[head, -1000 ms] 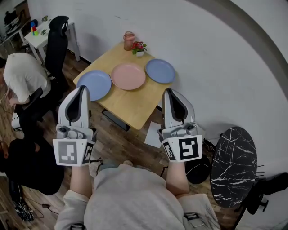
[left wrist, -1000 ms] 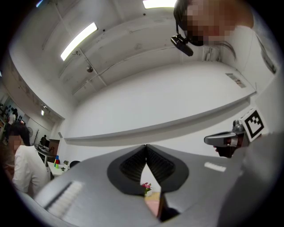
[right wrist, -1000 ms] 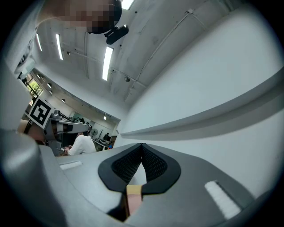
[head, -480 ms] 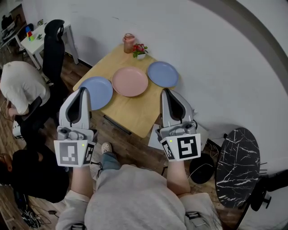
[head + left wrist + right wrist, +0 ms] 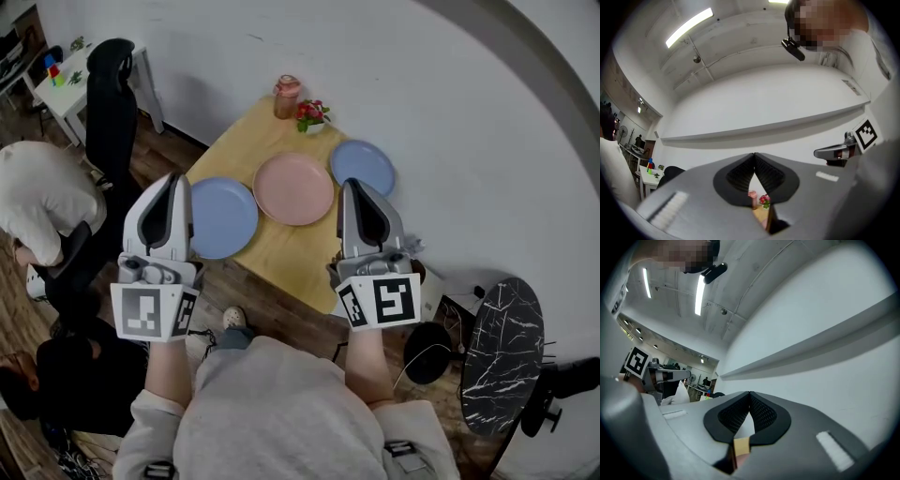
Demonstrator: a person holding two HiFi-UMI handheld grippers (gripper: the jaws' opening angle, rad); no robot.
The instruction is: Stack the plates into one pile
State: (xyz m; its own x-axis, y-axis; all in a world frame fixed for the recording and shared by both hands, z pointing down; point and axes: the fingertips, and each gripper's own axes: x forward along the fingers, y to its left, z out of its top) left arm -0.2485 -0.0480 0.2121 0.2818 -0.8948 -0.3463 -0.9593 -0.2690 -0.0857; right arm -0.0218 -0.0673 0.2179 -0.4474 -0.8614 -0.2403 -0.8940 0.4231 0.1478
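Observation:
Three plates lie in a row on the wooden table [image 5: 281,258]: a blue plate [image 5: 223,217] on the left, a pink plate [image 5: 293,188] in the middle, and a second blue plate [image 5: 362,164] on the right. My left gripper [image 5: 172,178] is shut and empty, in the air by the left blue plate's left rim. My right gripper [image 5: 352,185] is likewise shut and empty, its tip over the near rim of the right blue plate. In the left gripper view the left gripper [image 5: 753,153] has its jaws closed tip to tip. The right gripper view shows the same of the right gripper [image 5: 750,393].
A pink jar [image 5: 286,97] and a small flower pot [image 5: 312,114] stand at the table's far end by the white wall. A black office chair [image 5: 111,84] and a seated person [image 5: 37,206] are to the left. A black marble round table [image 5: 497,352] stands at the right.
Both grippers have moved forward, and the table with its plates now sits closer under their tips. Both have stayed shut.

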